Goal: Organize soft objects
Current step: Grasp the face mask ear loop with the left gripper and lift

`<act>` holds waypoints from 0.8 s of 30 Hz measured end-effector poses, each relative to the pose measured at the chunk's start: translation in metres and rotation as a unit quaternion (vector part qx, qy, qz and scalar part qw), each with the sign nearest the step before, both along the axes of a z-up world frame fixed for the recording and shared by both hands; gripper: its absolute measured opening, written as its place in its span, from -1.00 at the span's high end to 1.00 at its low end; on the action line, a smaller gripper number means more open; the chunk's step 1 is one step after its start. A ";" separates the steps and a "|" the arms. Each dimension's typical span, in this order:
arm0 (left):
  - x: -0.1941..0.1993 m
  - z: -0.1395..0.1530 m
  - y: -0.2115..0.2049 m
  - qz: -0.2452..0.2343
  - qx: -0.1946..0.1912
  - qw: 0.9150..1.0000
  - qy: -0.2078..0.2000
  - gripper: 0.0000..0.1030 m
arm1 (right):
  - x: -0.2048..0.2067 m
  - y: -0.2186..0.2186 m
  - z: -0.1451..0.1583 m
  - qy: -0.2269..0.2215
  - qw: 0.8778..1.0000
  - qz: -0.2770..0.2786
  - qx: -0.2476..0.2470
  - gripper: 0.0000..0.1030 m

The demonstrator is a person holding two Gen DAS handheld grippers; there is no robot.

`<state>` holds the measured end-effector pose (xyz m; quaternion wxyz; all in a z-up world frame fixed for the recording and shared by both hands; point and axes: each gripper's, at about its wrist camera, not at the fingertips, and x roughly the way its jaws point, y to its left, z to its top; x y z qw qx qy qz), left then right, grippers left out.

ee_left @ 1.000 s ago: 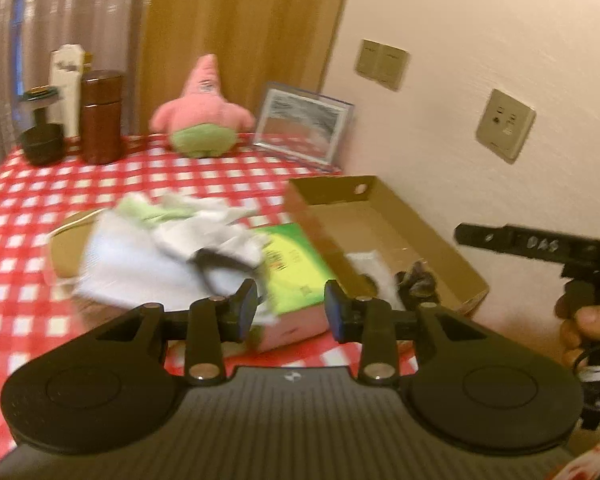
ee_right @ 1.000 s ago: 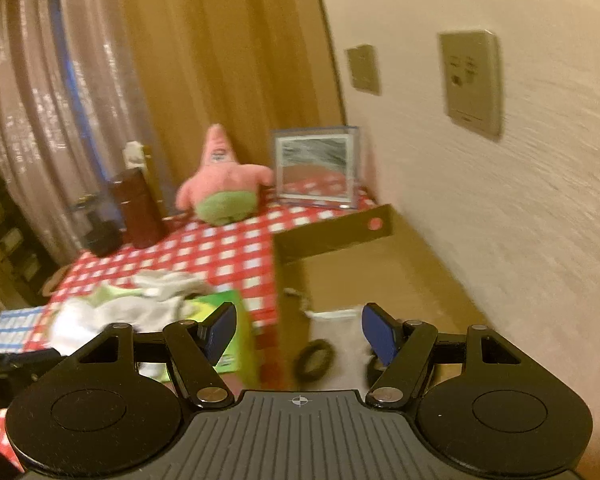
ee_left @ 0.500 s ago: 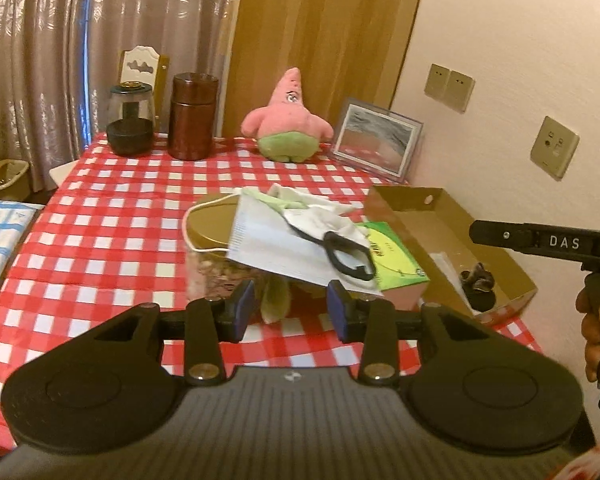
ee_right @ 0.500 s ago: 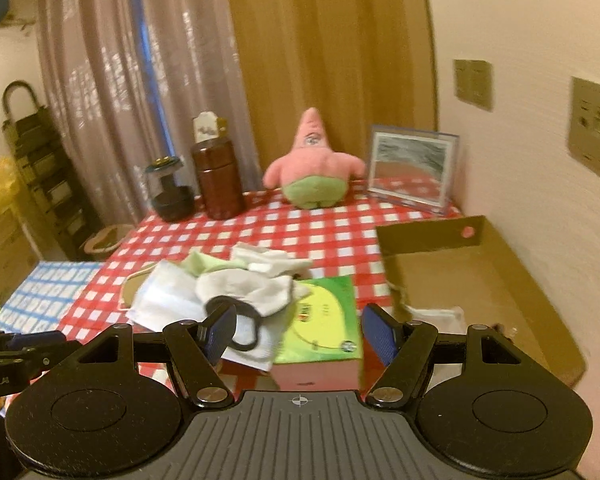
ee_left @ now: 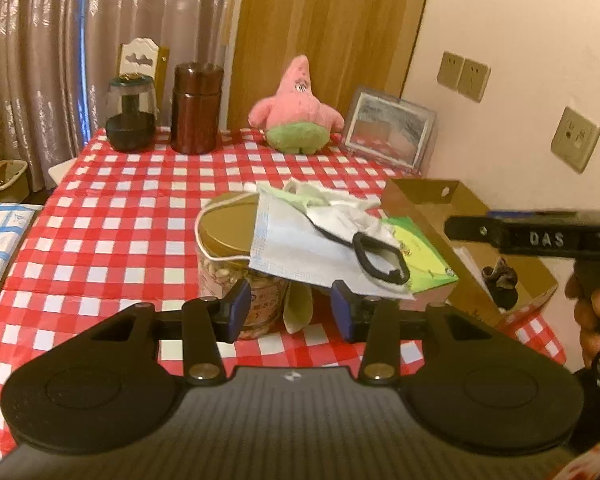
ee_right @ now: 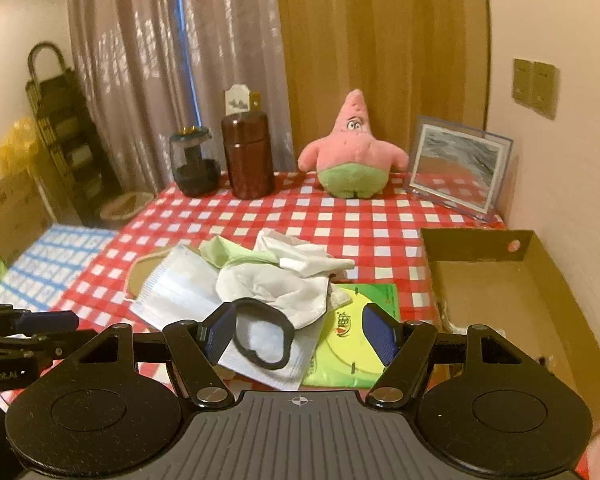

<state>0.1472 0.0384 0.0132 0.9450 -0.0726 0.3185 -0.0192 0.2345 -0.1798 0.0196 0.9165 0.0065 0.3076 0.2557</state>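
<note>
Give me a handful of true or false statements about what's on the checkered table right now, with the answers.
1. The pink star-shaped plush toy lies inside the brown cardboard box. False: it stands at the far edge of the red-and-white checkered tablecloth.
2. The pale blue face mask is draped over the gold-lidded glass jar. True.
3. The black hair tie rests on top of the pile of soft things. True.
4. The right gripper is clamped on the hair tie. False: its jaws stand open, holding nothing.
5. The dark brown cylindrical canister lies tipped over. False: it stands upright.
</note>
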 end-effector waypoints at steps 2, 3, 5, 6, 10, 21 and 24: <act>0.006 -0.008 0.001 -0.006 -0.010 1.000 0.010 0.22 | 0.009 0.001 -0.006 0.001 1.000 -0.004 -0.004 -0.35; 0.010 -0.014 0.002 -0.007 -0.027 1.000 0.015 0.22 | 0.013 0.002 -0.008 0.002 1.000 -0.008 -0.004 -0.35; 0.016 -0.025 0.007 -0.001 -0.070 0.997 0.022 0.22 | 0.020 0.001 -0.015 0.008 1.000 -0.015 0.002 -0.35; 0.019 -0.030 0.009 0.006 -0.085 0.996 0.025 0.22 | 0.023 0.000 -0.018 0.013 1.000 -0.017 0.005 -0.35; 0.036 -0.048 0.009 0.034 -0.135 0.990 0.035 0.23 | 0.031 0.000 -0.029 0.021 1.000 -0.020 0.007 -0.35; 0.067 -0.074 0.010 0.083 -0.257 0.963 0.000 0.54 | 0.045 -0.018 -0.038 0.035 0.998 -0.049 0.015 -0.35; 0.072 -0.071 0.005 0.087 -0.237 0.968 -0.015 0.58 | 0.046 -0.017 -0.038 0.036 0.998 -0.046 0.011 -0.35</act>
